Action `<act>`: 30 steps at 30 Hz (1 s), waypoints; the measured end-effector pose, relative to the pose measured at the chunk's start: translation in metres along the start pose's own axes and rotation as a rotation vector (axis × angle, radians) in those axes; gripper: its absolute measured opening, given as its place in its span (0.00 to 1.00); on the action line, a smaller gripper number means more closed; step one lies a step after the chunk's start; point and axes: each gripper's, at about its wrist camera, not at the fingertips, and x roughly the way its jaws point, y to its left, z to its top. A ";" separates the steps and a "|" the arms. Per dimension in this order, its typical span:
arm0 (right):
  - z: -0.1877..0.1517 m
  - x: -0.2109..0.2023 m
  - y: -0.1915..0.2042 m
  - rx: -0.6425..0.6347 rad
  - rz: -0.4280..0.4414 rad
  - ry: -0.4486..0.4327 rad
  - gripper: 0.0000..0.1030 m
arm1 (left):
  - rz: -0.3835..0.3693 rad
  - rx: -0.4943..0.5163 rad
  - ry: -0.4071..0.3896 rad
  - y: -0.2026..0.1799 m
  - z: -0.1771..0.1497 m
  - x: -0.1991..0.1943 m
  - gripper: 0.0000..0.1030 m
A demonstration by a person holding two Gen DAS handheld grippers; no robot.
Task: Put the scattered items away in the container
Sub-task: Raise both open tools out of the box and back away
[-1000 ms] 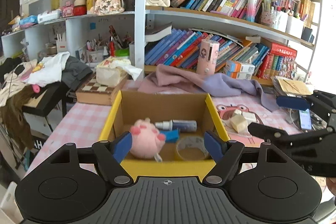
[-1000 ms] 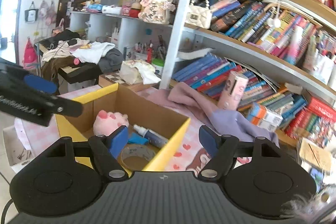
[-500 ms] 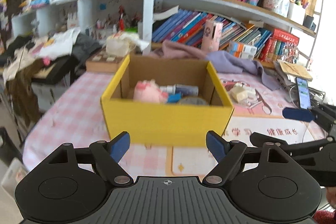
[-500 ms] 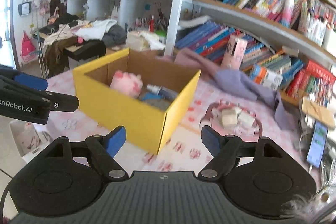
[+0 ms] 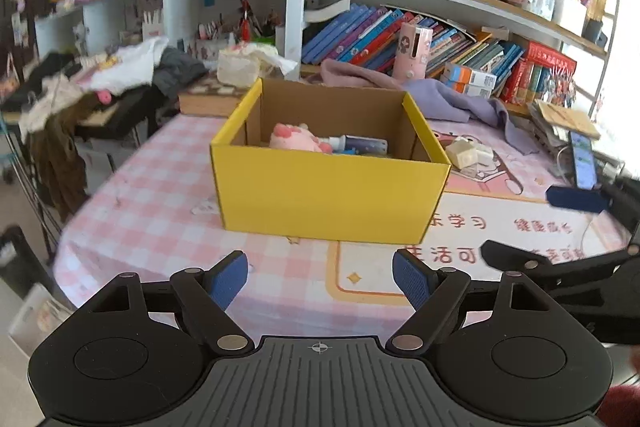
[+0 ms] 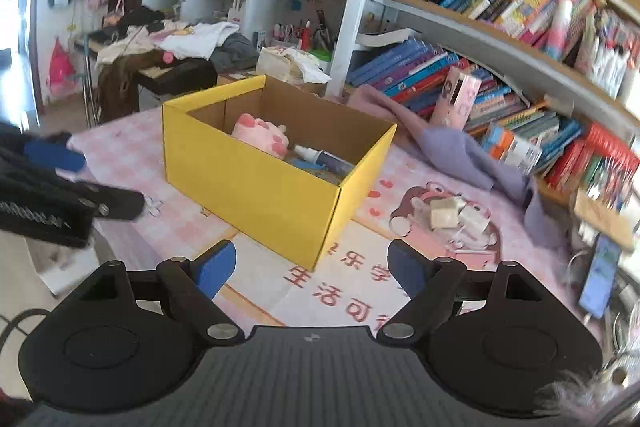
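Observation:
A yellow cardboard box (image 5: 328,195) stands on the pink checked table (image 5: 152,187); it also shows in the right wrist view (image 6: 256,187). Inside lie a pink plush toy (image 5: 298,139) (image 6: 260,137), a spray bottle (image 5: 360,143) (image 6: 320,158) and something blue, partly hidden by the box wall. My left gripper (image 5: 319,281) is open and empty, in front of the box. My right gripper (image 6: 306,269) is open and empty, off the box's near right corner. Each gripper shows at the edge of the other's view.
Small white blocks (image 6: 444,213) lie on a cartoon mat right of the box, also in the left wrist view (image 5: 464,157). A purple cloth (image 5: 440,99) lies behind. A phone (image 5: 582,165) sits at the right edge. Bookshelves (image 5: 440,7) back the table; a cluttered side desk (image 5: 100,87) stands left.
Both grippers have pulled back and away from the box, which now looks smaller and farther. Both stay open and empty. The box contents have not moved.

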 end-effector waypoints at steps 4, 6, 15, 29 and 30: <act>-0.005 -0.003 0.005 0.039 0.017 0.024 0.83 | -0.019 -0.006 0.009 0.000 -0.004 -0.004 0.80; -0.006 -0.005 0.011 0.023 0.024 0.026 0.83 | -0.023 -0.002 0.017 -0.001 -0.006 -0.003 0.80; -0.014 -0.008 0.010 0.042 0.008 0.052 0.83 | -0.051 0.000 0.052 -0.005 -0.017 -0.004 0.81; -0.032 -0.011 -0.003 0.095 -0.044 0.120 0.87 | -0.098 0.016 0.116 -0.020 -0.026 0.006 0.81; -0.033 -0.010 -0.004 0.096 -0.048 0.126 0.88 | -0.102 0.019 0.120 -0.021 -0.026 0.006 0.81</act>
